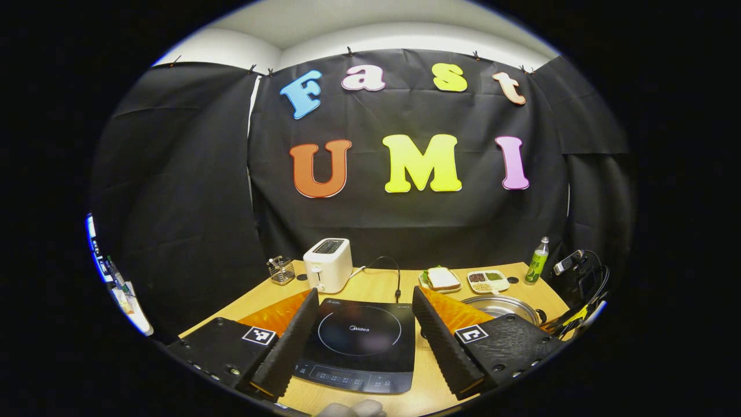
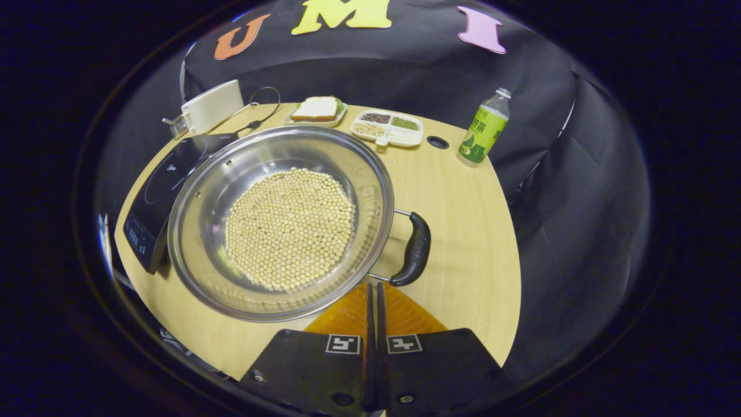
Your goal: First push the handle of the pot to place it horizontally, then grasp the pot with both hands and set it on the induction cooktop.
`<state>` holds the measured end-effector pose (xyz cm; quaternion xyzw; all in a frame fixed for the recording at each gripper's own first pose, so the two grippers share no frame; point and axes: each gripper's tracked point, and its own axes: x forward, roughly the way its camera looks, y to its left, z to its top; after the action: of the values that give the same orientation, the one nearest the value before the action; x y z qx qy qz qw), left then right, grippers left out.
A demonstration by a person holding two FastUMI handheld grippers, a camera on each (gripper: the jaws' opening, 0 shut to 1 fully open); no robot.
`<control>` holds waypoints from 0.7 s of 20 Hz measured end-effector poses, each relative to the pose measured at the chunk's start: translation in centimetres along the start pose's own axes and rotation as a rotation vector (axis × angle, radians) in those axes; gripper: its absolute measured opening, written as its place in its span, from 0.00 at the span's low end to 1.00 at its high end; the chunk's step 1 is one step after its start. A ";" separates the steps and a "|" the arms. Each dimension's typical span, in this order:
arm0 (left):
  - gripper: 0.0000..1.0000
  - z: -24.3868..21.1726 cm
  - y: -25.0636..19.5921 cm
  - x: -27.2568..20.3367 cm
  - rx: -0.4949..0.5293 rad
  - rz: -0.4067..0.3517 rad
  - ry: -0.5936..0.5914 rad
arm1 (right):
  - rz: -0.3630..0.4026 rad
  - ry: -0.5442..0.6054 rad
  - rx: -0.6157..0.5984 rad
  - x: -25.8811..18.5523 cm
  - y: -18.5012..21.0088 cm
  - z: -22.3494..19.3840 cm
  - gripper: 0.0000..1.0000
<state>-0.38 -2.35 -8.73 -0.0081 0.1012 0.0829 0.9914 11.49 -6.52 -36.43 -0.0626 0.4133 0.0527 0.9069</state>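
The pot, a wide, shallow vessel of polished steel, stood on the wooden desk beside the induction cooktop, its rim overlapping the cooktop's near side in the right gripper view. It held a single flat layer of small, round, pale beans. Its black handle (a curved loop on two metal rods) lay level, pointing toward the desk's right edge. The right claw was closed and empty, its fingers pressed together just short of the handle. The left claw was spread wide and held nothing, its ribbed black fingers flanking the glossy black cooktop. Toward the desk's far edge a divided white tray held dark, green and pale grains in separate compartments, beside a sandwich plate.
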 end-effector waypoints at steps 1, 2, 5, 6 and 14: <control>0.96 0.0 -0.2 -0.1 0.000 0.009 0.003 | 0.003 -0.004 -0.011 0.3 -0.3 0.3 0.00; 0.96 0.0 -0.5 0.0 0.000 0.015 0.006 | 0.006 -0.008 -0.026 0.5 -0.6 0.6 0.01; 0.96 0.1 -1.4 0.0 0.002 0.038 0.007 | 0.017 -0.013 -0.059 1.1 -1.4 1.3 0.00; 0.96 0.0 -1.8 0.0 -0.003 0.044 0.011 | 0.022 -0.014 -0.065 1.2 -1.6 1.6 0.00; 0.96 -0.2 -4.4 0.6 0.005 0.022 0.018 | 0.035 -0.041 -0.057 0.8 -2.7 1.5 0.02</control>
<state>0.90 -6.55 -9.02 -0.0050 0.1106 0.0937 0.9894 13.53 -8.89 -35.88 -0.0800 0.3940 0.0816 0.9120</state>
